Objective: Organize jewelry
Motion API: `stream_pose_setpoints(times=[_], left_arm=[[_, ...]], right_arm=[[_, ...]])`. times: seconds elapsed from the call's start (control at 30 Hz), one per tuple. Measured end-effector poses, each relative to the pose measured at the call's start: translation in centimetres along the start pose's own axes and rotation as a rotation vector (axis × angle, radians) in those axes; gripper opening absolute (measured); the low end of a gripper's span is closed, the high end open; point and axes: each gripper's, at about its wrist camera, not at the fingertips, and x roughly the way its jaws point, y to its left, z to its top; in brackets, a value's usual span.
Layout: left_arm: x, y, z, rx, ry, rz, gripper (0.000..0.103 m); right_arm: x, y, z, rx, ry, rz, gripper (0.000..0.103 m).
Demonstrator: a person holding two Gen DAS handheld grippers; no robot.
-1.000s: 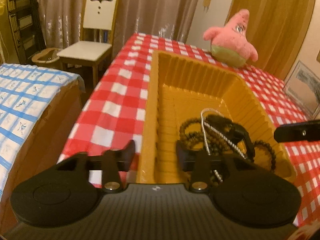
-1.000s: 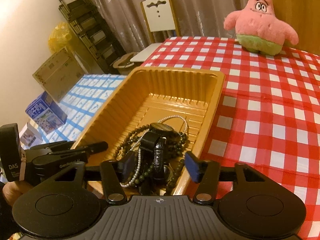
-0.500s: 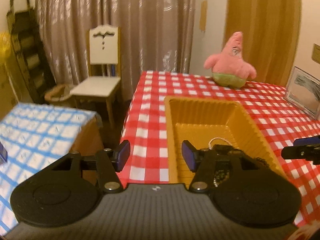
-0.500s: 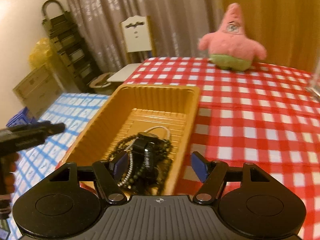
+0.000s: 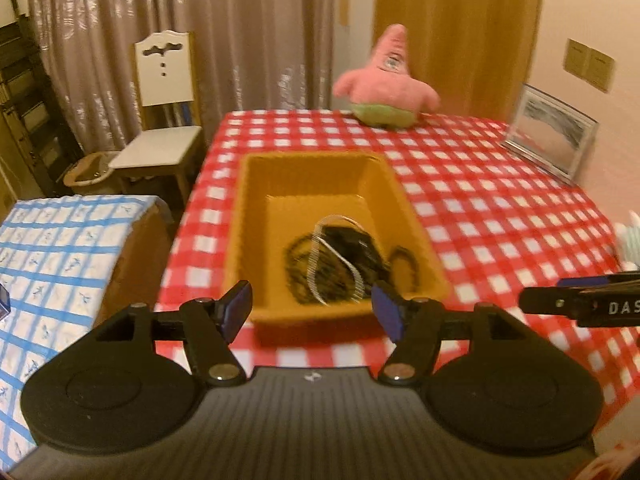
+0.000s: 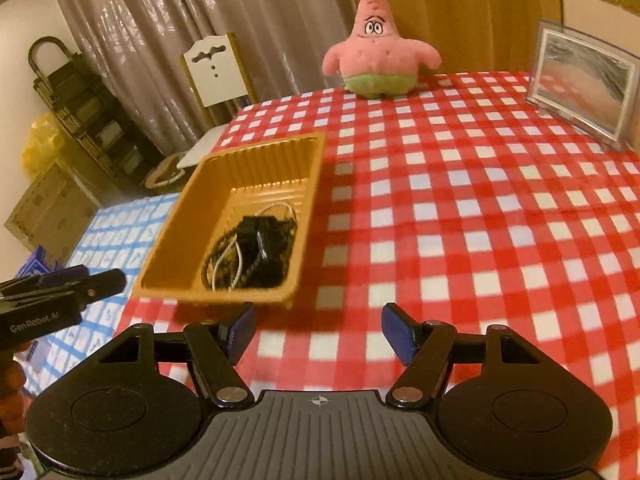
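Red-and-white checked cloth (image 6: pixel 460 208) covers the desk, with grey pleated curtains (image 5: pixel 240 32) and a white wooden chair (image 5: pixel 164 120) behind it. On the cloth sits a rectangular yellow plastic tray (image 6: pixel 192 216) with ribbed walls, near the desk's edge. Inside the tray lies the jewelry (image 6: pixel 252 248): a tangle of dark beaded strands, a pale metallic chain loop and a black blocky piece, heaped at the tray's near end; motion blur hides finer detail. The left gripper (image 5: pixel 312 308) hangs above the tray's near rim with its blue-padded fingers (image 5: pixel 236 308) spread apart; they have just been opening, and nothing sits between them. The right gripper (image 6: pixel 316 332) hovers over bare cloth just beside the tray, its fingers (image 6: pixel 400 332) likewise released and empty, having opened slightly further before settling. A pink star-shaped plush toy (image 6: pixel 378 60) with green shorts stands at the far edge, and a clear curved picture frame (image 6: pixel 584 80) stands to its right.
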Motion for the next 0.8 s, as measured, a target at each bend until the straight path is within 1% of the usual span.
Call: stream_pose_setpoints(times=[0.17, 0.3, 0.6, 0.8], left_arm=[[-2.1, -3.5, -2.2, 0.008, 0.042, -0.042, 0.064], [-4.1, -5.6, -4.2, 0.012, 0.053, -0.047, 0.064], [-8.8, -8.8, -8.3, 0.023, 0.069, -0.092, 0.064], [-11.8, -10.5, -9.9, 0.054, 0.047, -0.124, 0.064]], right_arm=[[-3.0, -0.5, -2.3, -0.038, 0.007, -0.039, 0.069], [-5.8, -1.1, -5.0, -0.044, 0.004, -0.05, 0.069], [-11.8, -2.1, -10.2, -0.037, -0.011, -0.072, 0.069], [-14.8, -2.0, -12.8, -0.038, -0.031, -0.087, 0.069]])
